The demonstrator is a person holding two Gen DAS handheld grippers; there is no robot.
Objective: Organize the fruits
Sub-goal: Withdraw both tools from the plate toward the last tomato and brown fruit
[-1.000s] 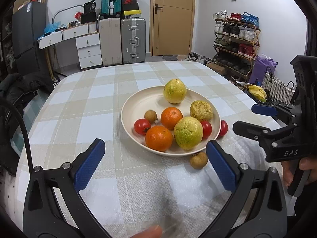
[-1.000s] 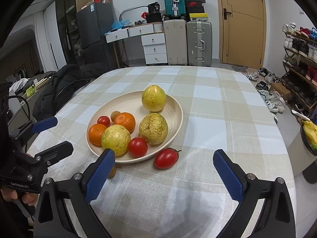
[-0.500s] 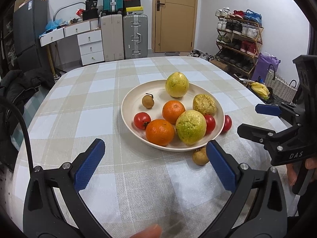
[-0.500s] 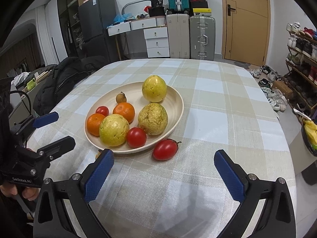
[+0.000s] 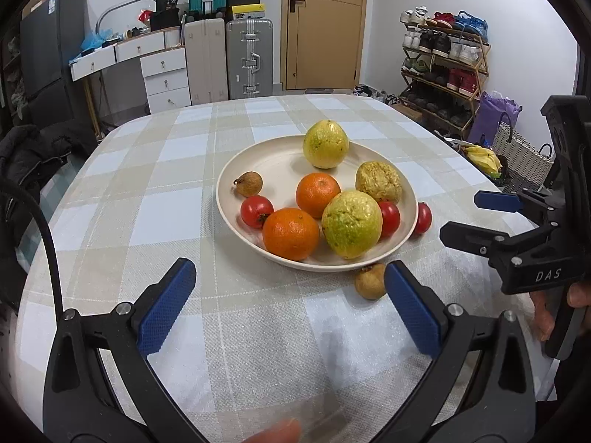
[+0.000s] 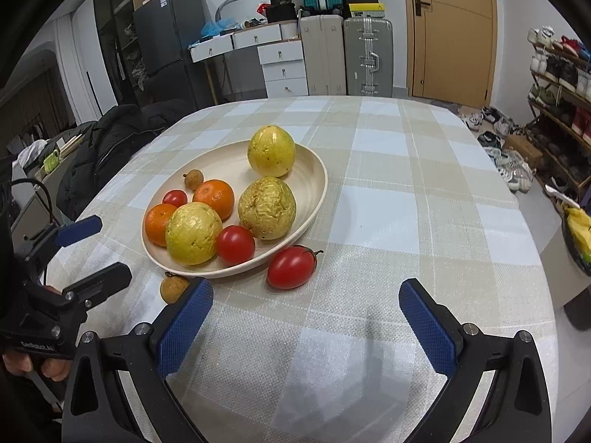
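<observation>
With both the left gripper [image 5: 290, 304] and right gripper [image 6: 306, 323] spread wide and empty, the stray tomato [image 6: 291, 267] beside the plate [image 6: 317, 181] called for a centred, gentle pinch.

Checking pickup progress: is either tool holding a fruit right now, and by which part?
Nothing is held. The left tool and right tool are both open and empty above the tablecloth, short of the plate.

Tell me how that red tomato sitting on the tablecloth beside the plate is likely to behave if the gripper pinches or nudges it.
The red tomato looks smooth and glossy, so the right gripper might slip on it. Its oval shape suggests it would roll if nudged, probably against the plate beside it. It looks thin-skinned and likely bruises under a hard pinch.
</observation>
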